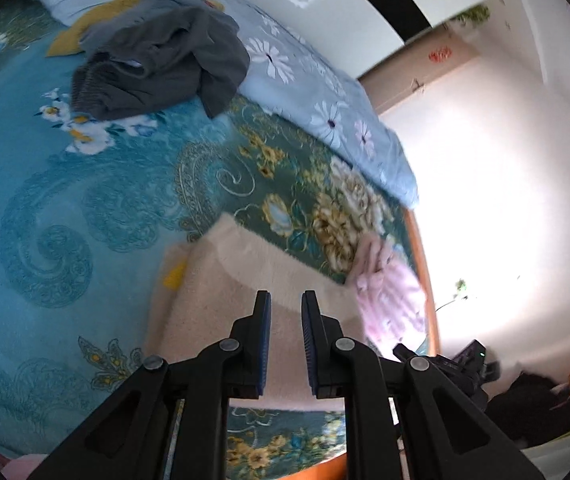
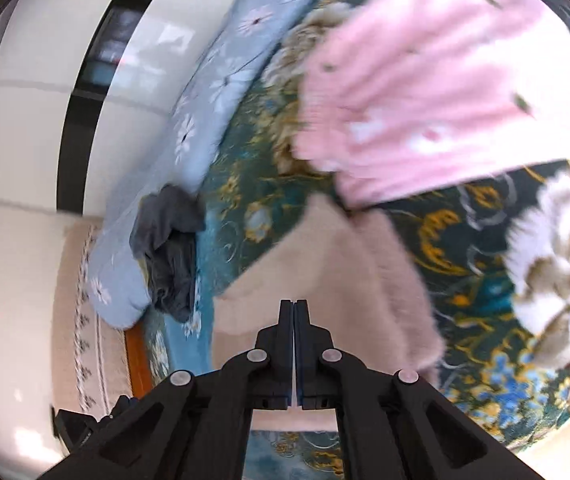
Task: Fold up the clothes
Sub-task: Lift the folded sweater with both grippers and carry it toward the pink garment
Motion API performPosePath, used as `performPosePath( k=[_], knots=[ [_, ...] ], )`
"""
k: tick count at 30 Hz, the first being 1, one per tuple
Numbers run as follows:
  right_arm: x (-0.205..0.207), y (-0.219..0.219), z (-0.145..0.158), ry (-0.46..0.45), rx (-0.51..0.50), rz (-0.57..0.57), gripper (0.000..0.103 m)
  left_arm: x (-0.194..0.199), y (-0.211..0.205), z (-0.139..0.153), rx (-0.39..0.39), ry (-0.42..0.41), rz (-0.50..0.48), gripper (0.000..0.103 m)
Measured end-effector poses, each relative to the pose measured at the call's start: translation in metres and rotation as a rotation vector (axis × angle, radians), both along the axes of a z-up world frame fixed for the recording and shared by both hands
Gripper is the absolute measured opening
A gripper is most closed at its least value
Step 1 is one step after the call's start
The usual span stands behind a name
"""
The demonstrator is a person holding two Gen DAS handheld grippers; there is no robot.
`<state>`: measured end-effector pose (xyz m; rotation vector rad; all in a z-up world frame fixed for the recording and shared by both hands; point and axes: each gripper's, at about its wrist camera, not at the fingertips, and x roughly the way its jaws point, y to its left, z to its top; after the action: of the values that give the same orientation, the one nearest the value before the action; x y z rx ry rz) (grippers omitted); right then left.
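A fuzzy beige sweater [image 1: 245, 280] lies on the teal flowered bedspread [image 1: 45, 208], partly folded. My left gripper [image 1: 286, 300] is open and empty just above it. My right gripper [image 2: 293, 308] is shut with nothing seen between its pads, hovering over the same beige sweater [image 2: 325, 264]. A pink garment [image 1: 393, 292] lies to the right of the sweater; it fills the upper part of the right wrist view [image 2: 425, 92]. A dark grey garment [image 1: 157, 60] lies crumpled farther back on the bed, and shows in the right wrist view [image 2: 169, 252].
A light blue daisy-print quilt [image 1: 325, 92] runs along the bed's far side. A yellow item [image 1: 73, 28] lies under the grey garment. The bed's wooden edge [image 1: 425, 264] is at the right, with dark clothes [image 1: 533, 404] on the floor beyond.
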<state>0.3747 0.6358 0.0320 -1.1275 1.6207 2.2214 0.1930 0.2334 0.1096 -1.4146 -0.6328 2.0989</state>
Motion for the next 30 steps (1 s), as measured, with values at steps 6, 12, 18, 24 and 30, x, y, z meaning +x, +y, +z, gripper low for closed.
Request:
performPosePath(
  k=[6, 12, 18, 24, 30],
  knots=[
    [0.008, 0.018, -0.03, -0.051, -0.024, -0.007, 0.006, -0.024, 0.003, -0.06, -0.02, -0.162, 0.061, 0.025],
    [-0.015, 0.027, -0.076, -0.127, -0.093, 0.005, 0.073, -0.049, -0.001, -0.103, -0.088, -0.287, 0.094, 0.064],
    [-0.04, 0.029, -0.105, -0.156, -0.119, 0.017, 0.082, -0.066, 0.01, -0.142, -0.171, -0.386, 0.1, 0.073],
    [-0.054, 0.028, -0.112, -0.157, -0.121, 0.052, 0.093, -0.07, 0.035, -0.167, -0.21, -0.426, 0.006, 0.074],
    [-0.061, 0.015, -0.111, -0.105, -0.125, 0.143, 0.091, -0.068, 0.034, -0.17, -0.182, -0.428, 0.012, 0.074]
  ],
)
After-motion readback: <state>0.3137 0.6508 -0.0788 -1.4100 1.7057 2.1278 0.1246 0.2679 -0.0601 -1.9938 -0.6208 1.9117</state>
